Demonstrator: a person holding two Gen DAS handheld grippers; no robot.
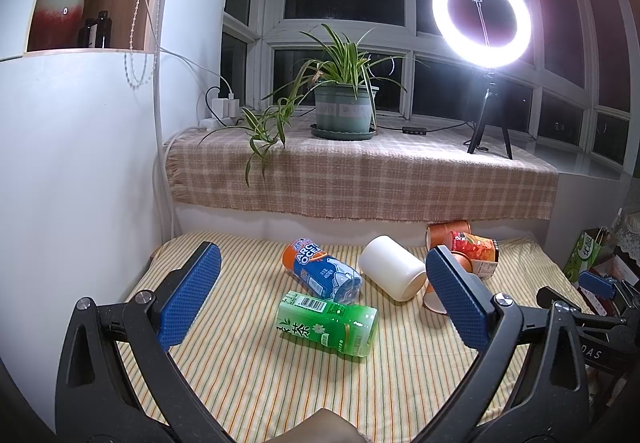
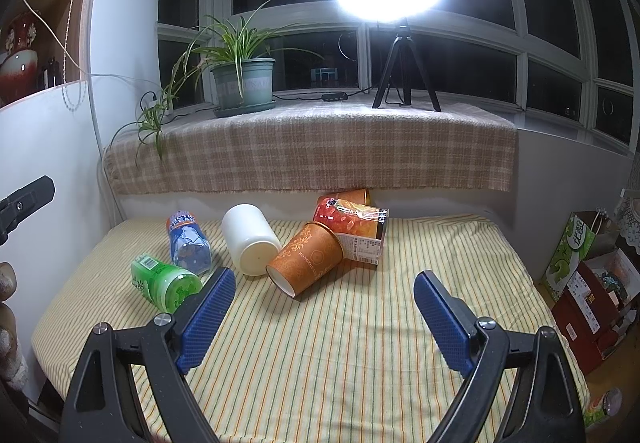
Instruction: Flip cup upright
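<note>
Blue-padded right gripper (image 2: 322,297), jaws spread wide and holding nothing, hovers over the striped cloth (image 2: 360,343). Just beyond it the orange paper cup (image 2: 306,263) lies on its side, patterned wall uppermost, white-rimmed mouth turned toward the camera, its base touching a red-orange carton (image 2: 352,221). White cylinder (image 2: 252,239), blue bottle (image 2: 186,239) and green bottle (image 2: 166,281) lie to its left. Left gripper (image 1: 324,293) is likewise spread and empty above the green bottle.
</note>
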